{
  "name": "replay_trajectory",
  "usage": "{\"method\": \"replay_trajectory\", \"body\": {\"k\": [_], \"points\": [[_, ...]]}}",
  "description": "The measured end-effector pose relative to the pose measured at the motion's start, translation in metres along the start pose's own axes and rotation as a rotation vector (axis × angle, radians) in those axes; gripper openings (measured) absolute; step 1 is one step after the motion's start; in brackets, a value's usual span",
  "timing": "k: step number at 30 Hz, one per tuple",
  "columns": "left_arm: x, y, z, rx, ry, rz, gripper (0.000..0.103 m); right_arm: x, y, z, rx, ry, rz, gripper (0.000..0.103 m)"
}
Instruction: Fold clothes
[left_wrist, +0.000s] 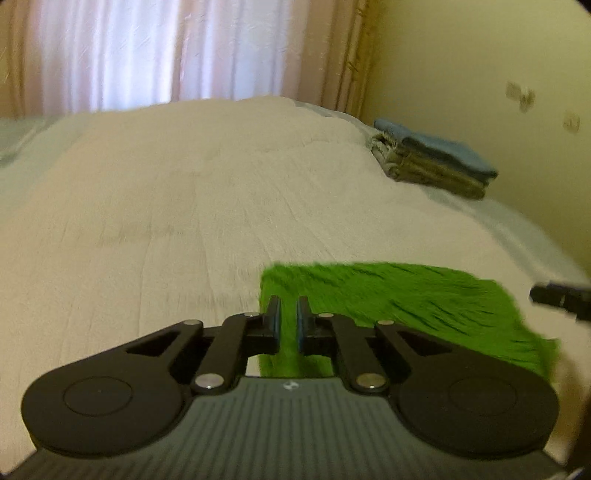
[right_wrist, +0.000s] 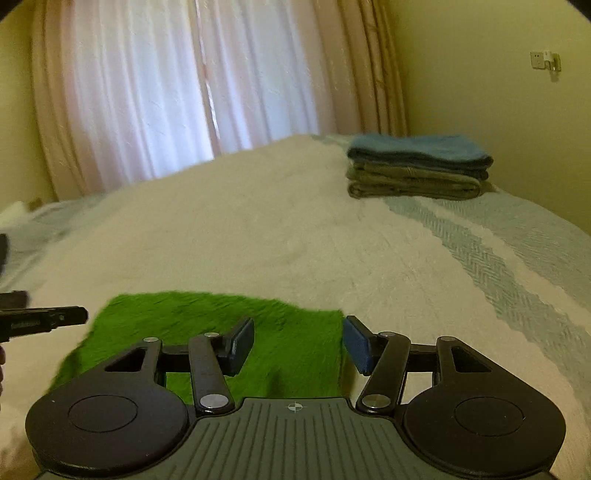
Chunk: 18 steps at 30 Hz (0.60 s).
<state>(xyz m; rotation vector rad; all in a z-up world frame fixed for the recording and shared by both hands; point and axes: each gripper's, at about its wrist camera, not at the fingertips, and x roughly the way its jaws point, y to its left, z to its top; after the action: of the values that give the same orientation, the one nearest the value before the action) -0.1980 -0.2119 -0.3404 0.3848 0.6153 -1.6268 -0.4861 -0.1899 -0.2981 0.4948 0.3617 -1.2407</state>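
Both grippers (left_wrist: 289, 319) (right_wrist: 299, 345) above sideways-lying, seemingly folded green cloth (right_wrist: 221, 325).

I worked in a bedroom of a home. A wide bed (right_wrist: 258, 229) under a cream cover (left_wrist: 184, 206) filled the room, with a striped sheet (right_wrist: 517, 258) along its edge. Sheer curtains (right_wrist: 155, 92) hung at the window behind it, yellow walls (right_wrist: 480, 92) closed it in, and folded clothes (right_wrist: 417, 170) sat stacked on the bed.
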Motion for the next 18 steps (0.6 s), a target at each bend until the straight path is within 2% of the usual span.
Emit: {"method": "replay_trajectory", "body": {"k": [2, 3, 5, 6, 8, 14, 18], "points": [[-0.023, -0.005, -0.014, -0.030, 0.000, -0.033, 0.005, -0.017, 0.005, -0.010, -0.013, -0.012, 0.024, 0.058], [-0.032, -0.009, -0.022, -0.034, 0.001, -0.049, 0.005, -0.015, 0.009, -0.016, -0.031, 0.013, 0.024, 0.058], [-0.032, -0.016, -0.039, -0.005, 0.048, -0.029, 0.006, -0.006, 0.020, -0.029, -0.072, 0.086, 0.009, 0.058], [-0.026, -0.018, -0.048, 0.011, 0.084, 0.013, 0.006, 0.003, 0.022, -0.035, -0.076, 0.132, -0.004, 0.058], [-0.026, -0.018, -0.055, -0.008, 0.103, 0.041, 0.006, 0.004, 0.022, -0.038, -0.037, 0.164, -0.001, 0.058], [-0.061, -0.026, -0.047, -0.015, 0.076, 0.090, 0.006, -0.027, 0.033, -0.032, -0.018, 0.100, 0.008, 0.058], [-0.079, -0.036, -0.059, -0.035, 0.133, 0.120, 0.006, -0.036, 0.037, -0.039, -0.003, 0.143, -0.001, 0.058]]}}
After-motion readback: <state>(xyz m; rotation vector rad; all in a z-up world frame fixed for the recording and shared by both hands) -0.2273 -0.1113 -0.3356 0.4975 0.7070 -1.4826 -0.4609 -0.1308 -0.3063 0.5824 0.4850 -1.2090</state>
